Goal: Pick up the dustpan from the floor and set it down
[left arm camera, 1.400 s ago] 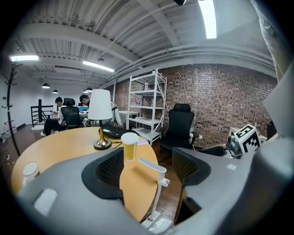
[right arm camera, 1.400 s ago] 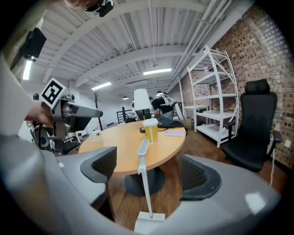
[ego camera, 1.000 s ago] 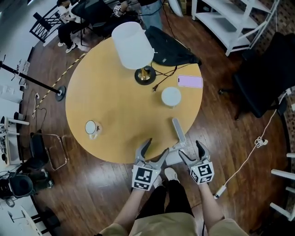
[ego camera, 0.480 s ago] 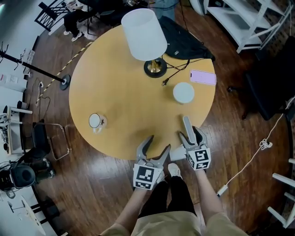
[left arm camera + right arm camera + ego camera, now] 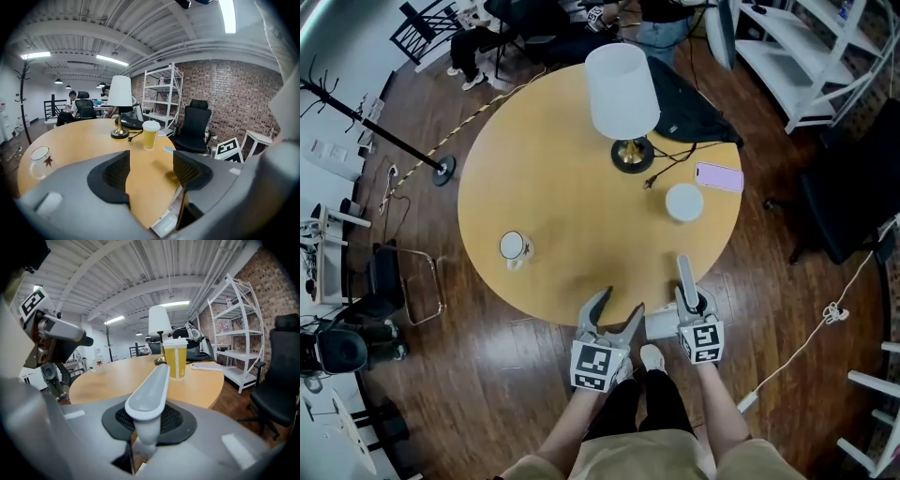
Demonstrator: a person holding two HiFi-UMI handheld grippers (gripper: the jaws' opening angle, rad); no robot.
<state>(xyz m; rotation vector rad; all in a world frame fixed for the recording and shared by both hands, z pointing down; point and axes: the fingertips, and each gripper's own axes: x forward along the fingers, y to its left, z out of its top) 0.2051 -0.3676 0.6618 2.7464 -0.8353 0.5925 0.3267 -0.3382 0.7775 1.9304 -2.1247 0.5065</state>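
Observation:
The pale grey dustpan hangs at the table's near edge, its long handle reaching up over the tabletop. My right gripper is shut on that handle; in the right gripper view the handle sticks out from between the black pads of the right gripper. My left gripper is just left of the pan, over the table edge. Its jaws have just been closing, still stand apart, and have nothing between them. In the left gripper view, past the left gripper, a corner of the pan shows low down.
The round wooden table carries a white lamp, a pink phone, a lidded cup, a mug and a black bag. A black chair and white shelving stand to the right. A cable lies on the floor.
The right jaws stood open beside the dustpan handle, then closed onto it. The left jaws narrowed. Both grippers shifted a little toward the table edge.

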